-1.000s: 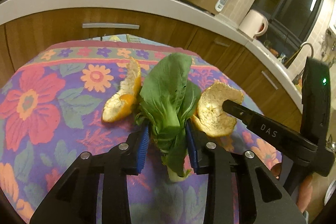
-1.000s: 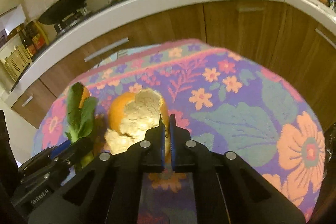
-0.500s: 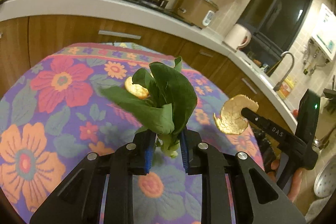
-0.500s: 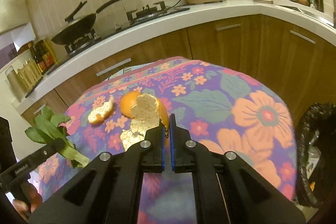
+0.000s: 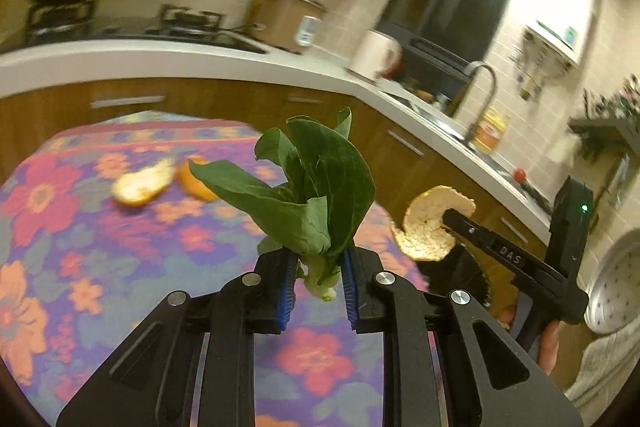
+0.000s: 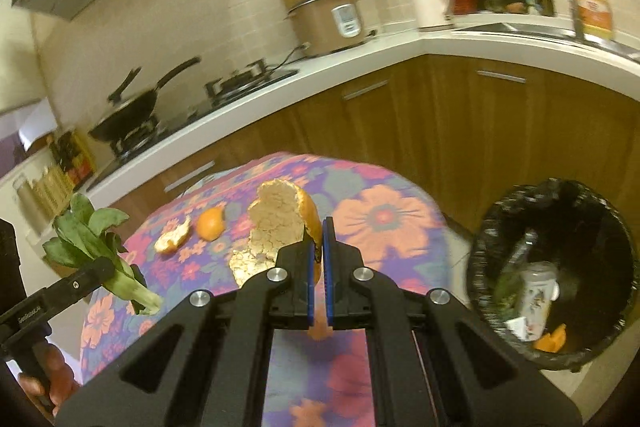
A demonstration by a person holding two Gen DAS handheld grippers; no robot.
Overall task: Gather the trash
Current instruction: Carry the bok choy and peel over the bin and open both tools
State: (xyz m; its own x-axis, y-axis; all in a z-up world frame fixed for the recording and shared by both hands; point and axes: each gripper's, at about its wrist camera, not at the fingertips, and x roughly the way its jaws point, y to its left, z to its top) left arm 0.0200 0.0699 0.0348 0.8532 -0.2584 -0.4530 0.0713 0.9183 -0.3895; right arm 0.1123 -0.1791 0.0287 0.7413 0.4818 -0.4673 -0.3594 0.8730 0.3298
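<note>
My left gripper is shut on the stem of a green leafy vegetable and holds it above the flowered table. It also shows in the right wrist view. My right gripper is shut on a large orange peel, lifted off the table; the peel also shows in the left wrist view. Two more orange peel pieces lie on the tablecloth behind. A black-lined trash bin stands on the floor right of the table, holding some rubbish.
A white counter with wooden cabinets curves behind the table, carrying a stove, a pan, a rice cooker, a kettle and a sink. A metal colander sits at the far right in the left wrist view.
Both grippers have lifted higher with their loads and swung right, away from the table. The trash bin has come into the right wrist view.
</note>
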